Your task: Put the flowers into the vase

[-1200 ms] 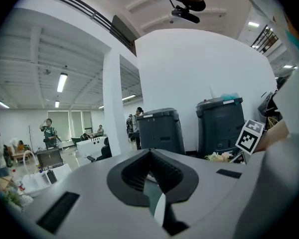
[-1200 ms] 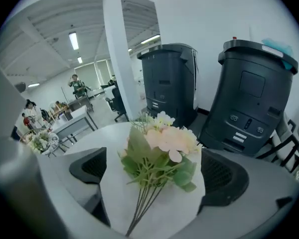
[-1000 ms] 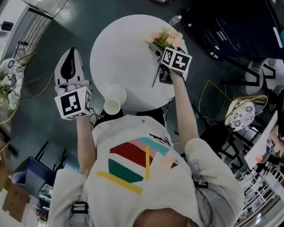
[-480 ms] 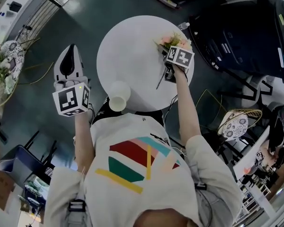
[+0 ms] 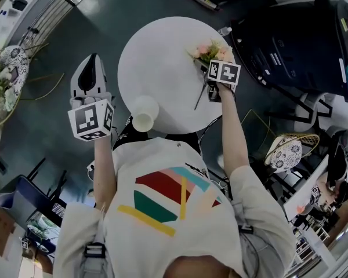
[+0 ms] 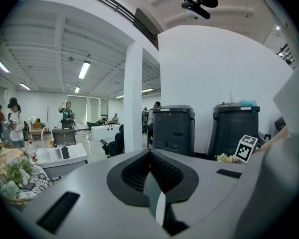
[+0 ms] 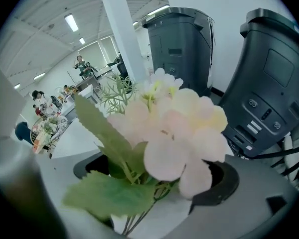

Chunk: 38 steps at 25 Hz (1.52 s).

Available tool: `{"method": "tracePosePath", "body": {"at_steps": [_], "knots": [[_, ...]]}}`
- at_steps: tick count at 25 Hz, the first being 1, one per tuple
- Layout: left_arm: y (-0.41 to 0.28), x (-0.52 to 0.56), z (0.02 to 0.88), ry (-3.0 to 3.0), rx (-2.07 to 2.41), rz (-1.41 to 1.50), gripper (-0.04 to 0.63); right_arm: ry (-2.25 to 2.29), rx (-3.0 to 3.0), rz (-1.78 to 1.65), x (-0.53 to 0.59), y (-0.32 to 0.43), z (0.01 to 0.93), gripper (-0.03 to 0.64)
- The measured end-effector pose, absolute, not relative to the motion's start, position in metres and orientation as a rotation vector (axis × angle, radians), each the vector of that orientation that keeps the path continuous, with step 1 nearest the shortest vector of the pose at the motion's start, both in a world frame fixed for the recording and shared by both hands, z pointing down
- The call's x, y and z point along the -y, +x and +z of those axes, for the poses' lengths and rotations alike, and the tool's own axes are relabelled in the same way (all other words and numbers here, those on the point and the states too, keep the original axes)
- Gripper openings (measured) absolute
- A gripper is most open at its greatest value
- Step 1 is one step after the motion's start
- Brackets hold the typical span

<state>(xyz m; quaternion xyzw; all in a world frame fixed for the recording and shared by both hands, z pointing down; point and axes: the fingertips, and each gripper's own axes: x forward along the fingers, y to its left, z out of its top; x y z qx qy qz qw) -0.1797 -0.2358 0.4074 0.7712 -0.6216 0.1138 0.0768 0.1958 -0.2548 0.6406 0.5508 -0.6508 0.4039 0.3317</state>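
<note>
Round white table (image 5: 156, 57), two dark bins (image 6: 173, 129), white pillar (image 6: 133, 93)

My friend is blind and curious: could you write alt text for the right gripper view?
A bunch of pale pink artificial flowers with green leaves fills the view, its stems between the wide-open grey jaws of the right gripper, which have just been closing slightly, over a round white table. Two dark grey plastic bins stand behind.

Pale pink artificial flowers (image 5: 207, 51) with green leaves lie far right on a round white table (image 5: 162, 62); a white cylindrical vase (image 5: 144, 113) stands upright at its near edge.
</note>
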Motion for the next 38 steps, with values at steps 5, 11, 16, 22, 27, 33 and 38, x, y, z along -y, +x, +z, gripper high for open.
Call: {"method": "tracePosePath", "body": {"at_steps": [5, 11, 16, 22, 27, 33, 38], "knots": [[-0.183, 0.234, 0.402, 2.309, 1.877, 0.347, 0.006, 1.463, 1.691, 1.063, 0.255, 0.192, 0.636, 0.425], [-0.193, 0.235, 0.396, 2.301, 1.907, 0.312, 0.006, 1.495, 1.802, 1.028, 0.257, 0.177, 0.616, 0.347], [-0.198, 0.234, 0.39, 2.291, 1.928, 0.286, 0.006, 1.455, 1.813, 0.972, 0.261, 0.177, 0.609, 0.304], [-0.203, 0.236, 0.381, 2.288, 1.956, 0.261, 0.006, 1.496, 1.933, 0.872, 0.273, 0.17, 0.578, 0.284], [-0.207, 0.239, 0.371, 2.293, 1.985, 0.243, 0.006, 1.499, 2.097, 0.75, 0.294, 0.152, 0.542, 0.276], [-0.21, 0.242, 0.359, 2.25, 2.063, 0.248, 0.006, 1.467, 2.386, 0.602, 0.317, 0.116, 0.478, 0.276], [-0.201, 0.242, 0.345, 2.293, 2.063, 0.237, 0.006, 1.416, 2.602, 0.538, 0.321, 0.084, 0.427, 0.276]]}}
